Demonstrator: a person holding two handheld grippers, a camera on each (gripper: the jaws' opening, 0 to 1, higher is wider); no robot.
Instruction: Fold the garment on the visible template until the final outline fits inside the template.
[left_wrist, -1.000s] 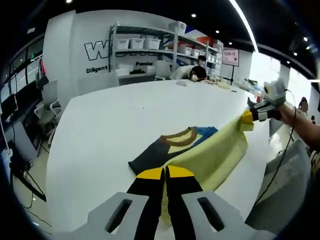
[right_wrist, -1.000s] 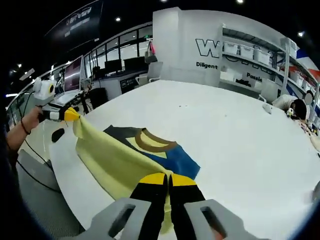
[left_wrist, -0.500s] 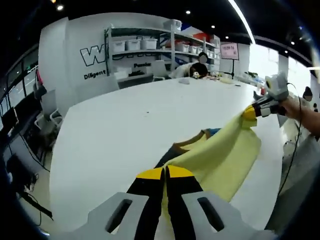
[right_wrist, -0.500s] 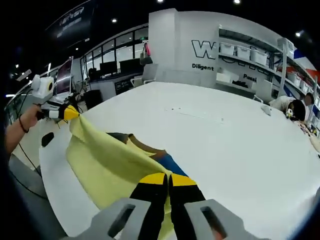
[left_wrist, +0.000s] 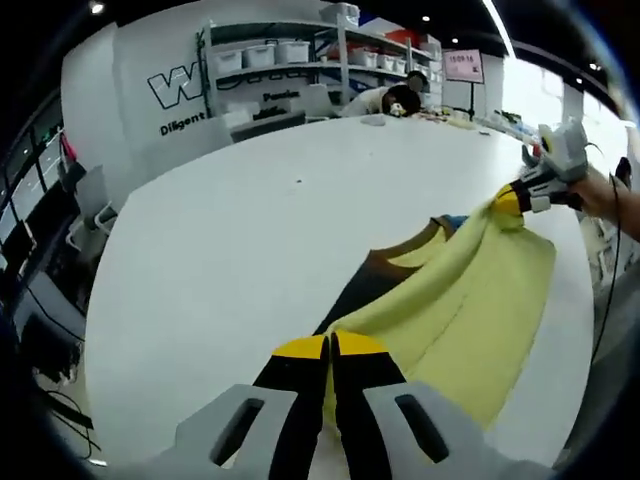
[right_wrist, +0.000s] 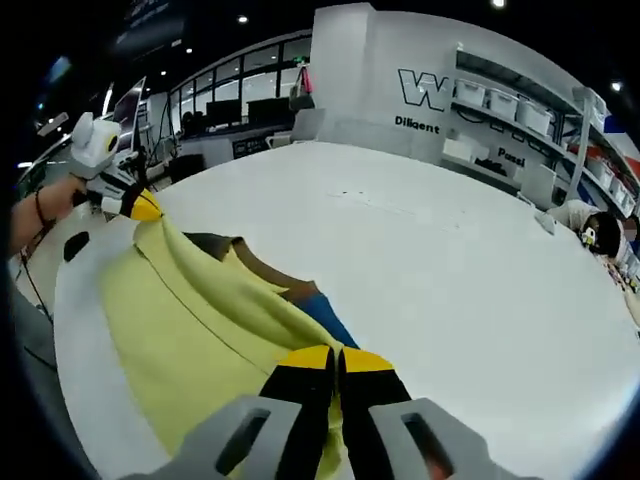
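A pale yellow garment (left_wrist: 455, 320) with a brown collar (left_wrist: 412, 243), a dark sleeve (left_wrist: 358, 288) and a blue sleeve (left_wrist: 455, 221) lies on the white table (left_wrist: 230, 230). My left gripper (left_wrist: 331, 345) is shut on one corner of its yellow hem. My right gripper (right_wrist: 337, 355) is shut on the other corner. The hem is lifted and stretched between them, over the collar (right_wrist: 265, 268) end. In the left gripper view the right gripper (left_wrist: 507, 203) enters from the right in a hand. In the right gripper view the left gripper (right_wrist: 143, 208) holds the garment (right_wrist: 190, 320) at the left.
The table (right_wrist: 450, 270) stretches far beyond the garment. Shelves with white bins (left_wrist: 285, 55) line the back wall. A person (left_wrist: 400, 98) sits at the table's far end. Chairs (left_wrist: 90, 205) and desks with monitors (right_wrist: 225, 115) stand past the table's edge.
Both grippers have carried the yellow hem forward towards the collar. The folded-over yellow cloth now covers more of the dark and blue sleeves. Both stay shut on the hem.
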